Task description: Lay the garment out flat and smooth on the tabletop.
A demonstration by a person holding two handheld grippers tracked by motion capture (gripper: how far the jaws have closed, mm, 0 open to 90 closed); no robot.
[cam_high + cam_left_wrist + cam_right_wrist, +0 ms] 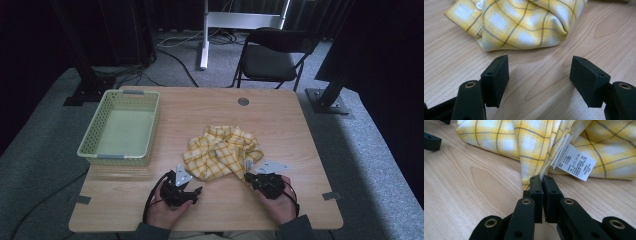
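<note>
A: Near the middle of the light wooden table [210, 107], toward the person's side, lies a crumpled yellow-and-white checked cotton shirt [222, 150]. Which way does it run?

B: In the high view the heap's long axis slants from the front left, by the left gripper [181, 189], to the far right. A narrow tail of cloth points down toward the right gripper [251, 176].

A: And the claws?

B: The right gripper [541, 181] is clenched on a thin edge of the shirt [534, 142]; its pads meet with the hem pinched between them. The left gripper [539, 72] is released, jaws wide apart over bare wood, just short of the shirt [524, 22], which it does not touch.

A: Any writing?

B: A white care label [574, 162] hangs from a seam, just beyond the right gripper's jaws. It carries several lines of small grey print, too fine to read.

A: Anything else?

B: A pale green plastic lattice basket [120, 129] sits at the table's far left, well apart from the shirt. A white button [479, 5] shows on the fabric.
</note>
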